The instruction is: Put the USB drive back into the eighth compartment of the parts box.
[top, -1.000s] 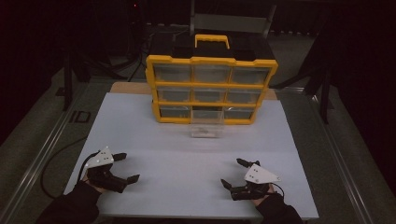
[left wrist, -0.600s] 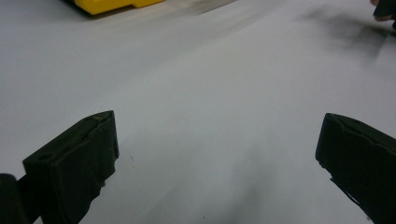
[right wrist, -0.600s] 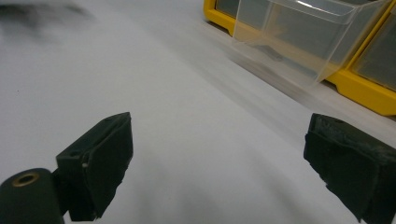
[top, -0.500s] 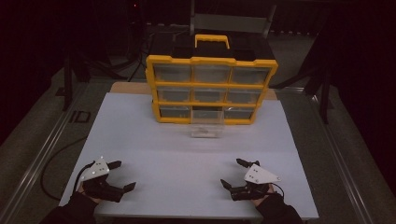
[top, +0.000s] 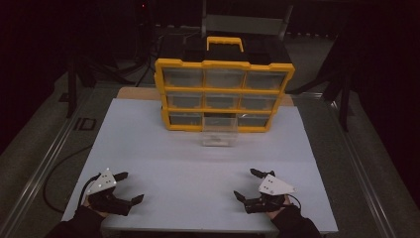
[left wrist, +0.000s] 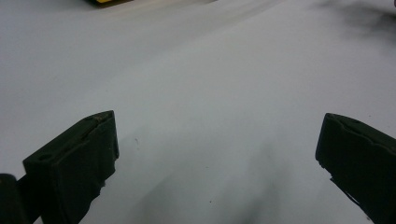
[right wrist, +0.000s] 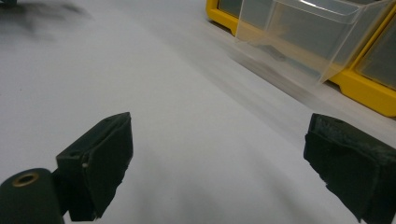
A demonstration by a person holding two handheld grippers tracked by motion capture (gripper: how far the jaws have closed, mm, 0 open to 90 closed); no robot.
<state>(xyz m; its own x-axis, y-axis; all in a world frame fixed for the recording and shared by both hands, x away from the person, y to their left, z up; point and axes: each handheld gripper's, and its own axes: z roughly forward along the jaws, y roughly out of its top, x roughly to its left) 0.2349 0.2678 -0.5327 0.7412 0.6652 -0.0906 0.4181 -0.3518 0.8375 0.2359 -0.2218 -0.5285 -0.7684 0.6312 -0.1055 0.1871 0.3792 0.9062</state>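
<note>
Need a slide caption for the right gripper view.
Open right gripper over the white table, facing the pulled-out clear drawer.

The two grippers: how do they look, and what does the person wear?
Each gripper, left and right, has two black jaws with blocky pads and a grey three-cornered plate on top. A dark cable trails from the right one. The person's sleeves are dark.

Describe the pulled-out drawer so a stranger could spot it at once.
Find the yellow drawer cabinet at the far side of the white table. In its bottom row, the middle clear drawer juts forward onto the table, while every other drawer sits flush in the frame.
</note>
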